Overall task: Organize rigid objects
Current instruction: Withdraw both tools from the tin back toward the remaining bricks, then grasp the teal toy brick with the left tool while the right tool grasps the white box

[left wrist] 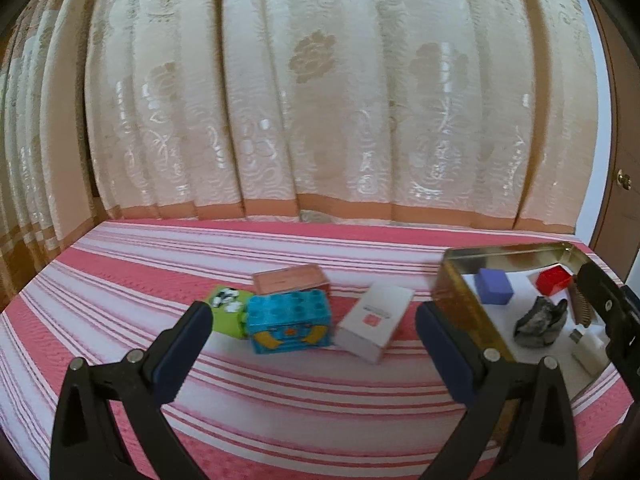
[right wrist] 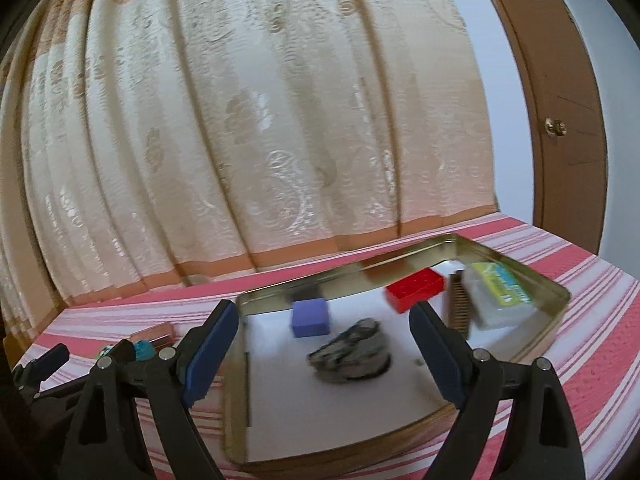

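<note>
Tin (right wrist: 552,322) near bedspread (left wrist: 120,280) edge, 5 items inside.

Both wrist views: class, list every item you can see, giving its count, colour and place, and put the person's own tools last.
Tin tray: one, gold, on the striped cloth, at the right.
Purple block: one, purple, in the tray.
Red block: one, red, in the tray, towards the back.
Grey lump: one, grey and crumpled, mid-tray; blurred.
Clear case: one, clear with a green label, in the tray's right corner.
Blue toy brick: one, blue, on the cloth outside the tray.
Green toy brick: one, green, left of the blue one.
Pink box: one, behind the bricks.
White box: one, between bricks and tray.
Curtain: one, cream, behind.
Left gripper: black, open.
Right gripper: black, open, over the tray.
</note>
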`<state>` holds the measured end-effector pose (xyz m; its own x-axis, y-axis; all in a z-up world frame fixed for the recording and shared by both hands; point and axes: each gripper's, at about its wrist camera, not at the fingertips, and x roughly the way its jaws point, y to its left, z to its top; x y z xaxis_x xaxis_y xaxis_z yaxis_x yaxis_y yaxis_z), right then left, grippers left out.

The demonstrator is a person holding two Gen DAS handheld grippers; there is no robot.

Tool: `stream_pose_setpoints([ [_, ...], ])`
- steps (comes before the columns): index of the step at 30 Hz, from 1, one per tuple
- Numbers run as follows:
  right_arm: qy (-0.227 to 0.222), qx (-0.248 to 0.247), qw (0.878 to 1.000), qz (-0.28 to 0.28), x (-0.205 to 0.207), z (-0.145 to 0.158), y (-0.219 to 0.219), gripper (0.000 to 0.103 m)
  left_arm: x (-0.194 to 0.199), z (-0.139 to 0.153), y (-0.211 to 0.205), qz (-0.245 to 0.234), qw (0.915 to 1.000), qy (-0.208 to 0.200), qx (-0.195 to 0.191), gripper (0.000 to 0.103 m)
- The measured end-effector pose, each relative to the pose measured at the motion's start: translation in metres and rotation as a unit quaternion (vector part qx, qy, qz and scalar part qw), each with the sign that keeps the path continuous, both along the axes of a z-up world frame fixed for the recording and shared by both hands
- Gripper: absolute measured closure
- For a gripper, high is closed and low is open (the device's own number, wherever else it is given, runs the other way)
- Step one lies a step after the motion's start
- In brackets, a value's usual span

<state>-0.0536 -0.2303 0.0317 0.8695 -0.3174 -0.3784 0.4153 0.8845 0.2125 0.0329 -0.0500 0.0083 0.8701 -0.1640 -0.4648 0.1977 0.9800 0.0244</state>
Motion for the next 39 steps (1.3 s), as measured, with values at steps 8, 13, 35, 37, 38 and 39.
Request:
stream_pose_setpoints([
  [8,0.005,0.003,1.000,0.026,0.017,-0.001,0.030,0.014,0.012,-0.001,0.027,0.018,0.9998,0.012,-0.007,0.000],
  [13,0.008,0.005,0.999,0.039,0.026,-0.001,0.044,0.014,0.019,-0.001,0.041,0.029,0.9994,0.016,-0.006,0.000],
  [35,0.104,0.034,0.988,0.111,0.092,-0.019,0.096,0.015,0.074,-0.007,0.137,0.149,0.9873,0.054,-0.010,0.001],
  [37,0.113,0.042,0.985,0.119,0.101,-0.022,0.100,0.022,0.078,-0.008,0.142,0.159,0.9855,0.058,-0.011,0.001],
  [38,0.123,0.046,0.983,0.124,0.107,-0.024,0.103,0.024,0.080,-0.009,0.144,0.161,0.9850,0.060,-0.012,0.001],
  [39,0.130,0.049,0.982,0.127,0.110,-0.026,0.104,0.026,0.081,-0.010,0.146,0.164,0.9845,0.060,-0.014,0.001],
])
